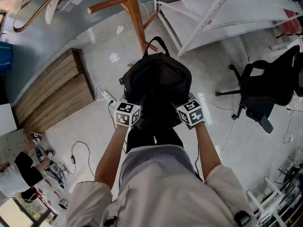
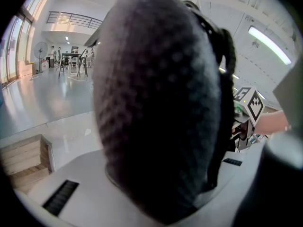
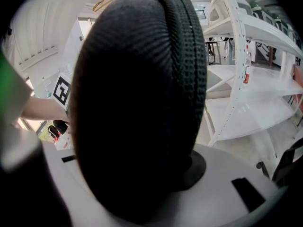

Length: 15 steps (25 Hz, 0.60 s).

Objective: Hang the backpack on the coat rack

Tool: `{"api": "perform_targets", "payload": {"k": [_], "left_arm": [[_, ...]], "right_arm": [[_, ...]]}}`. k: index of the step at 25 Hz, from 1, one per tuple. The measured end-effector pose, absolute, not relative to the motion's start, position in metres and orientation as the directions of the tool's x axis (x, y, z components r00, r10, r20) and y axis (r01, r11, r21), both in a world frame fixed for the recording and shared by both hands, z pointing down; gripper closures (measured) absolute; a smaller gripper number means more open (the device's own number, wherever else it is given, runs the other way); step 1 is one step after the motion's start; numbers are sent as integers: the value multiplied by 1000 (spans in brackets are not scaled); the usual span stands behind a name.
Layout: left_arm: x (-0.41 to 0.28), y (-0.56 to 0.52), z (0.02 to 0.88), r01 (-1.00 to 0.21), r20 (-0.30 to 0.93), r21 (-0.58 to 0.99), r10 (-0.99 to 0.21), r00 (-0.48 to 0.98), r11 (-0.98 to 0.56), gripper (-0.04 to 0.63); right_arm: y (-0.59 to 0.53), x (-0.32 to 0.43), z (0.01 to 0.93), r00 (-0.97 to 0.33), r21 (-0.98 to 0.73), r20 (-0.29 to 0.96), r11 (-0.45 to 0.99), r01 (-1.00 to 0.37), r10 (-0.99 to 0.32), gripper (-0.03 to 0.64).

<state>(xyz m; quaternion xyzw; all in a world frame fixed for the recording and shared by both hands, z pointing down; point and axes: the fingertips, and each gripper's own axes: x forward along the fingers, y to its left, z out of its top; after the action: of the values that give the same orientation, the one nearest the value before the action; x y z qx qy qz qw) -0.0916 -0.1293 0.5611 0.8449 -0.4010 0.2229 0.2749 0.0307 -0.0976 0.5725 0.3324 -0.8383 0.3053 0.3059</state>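
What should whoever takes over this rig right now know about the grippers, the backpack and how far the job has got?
Left gripper: fingers closed on a padded mesh part of the backpack.
Right gripper: fingers likewise closed on black padded fabric of the backpack.
Things: the backpack is held between both grippers in front of the person, its top loop pointing toward the wooden coat rack just beyond it.
Done: the backpack is gripped from both sides.
Left: it is not yet hung. Probably lift it, slip the top loop over a peg of the coat rack, then open both grippers.
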Motion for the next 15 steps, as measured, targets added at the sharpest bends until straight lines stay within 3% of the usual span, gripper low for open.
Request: {"api": "perform_targets", "payload": {"k": [15], "left_arm": [[-99,-135,593,-809,633,311,-526,568,-499,494]], "right_arm": [[-107,26,601,-587,-333,740,580,-743,-328,442]]}}
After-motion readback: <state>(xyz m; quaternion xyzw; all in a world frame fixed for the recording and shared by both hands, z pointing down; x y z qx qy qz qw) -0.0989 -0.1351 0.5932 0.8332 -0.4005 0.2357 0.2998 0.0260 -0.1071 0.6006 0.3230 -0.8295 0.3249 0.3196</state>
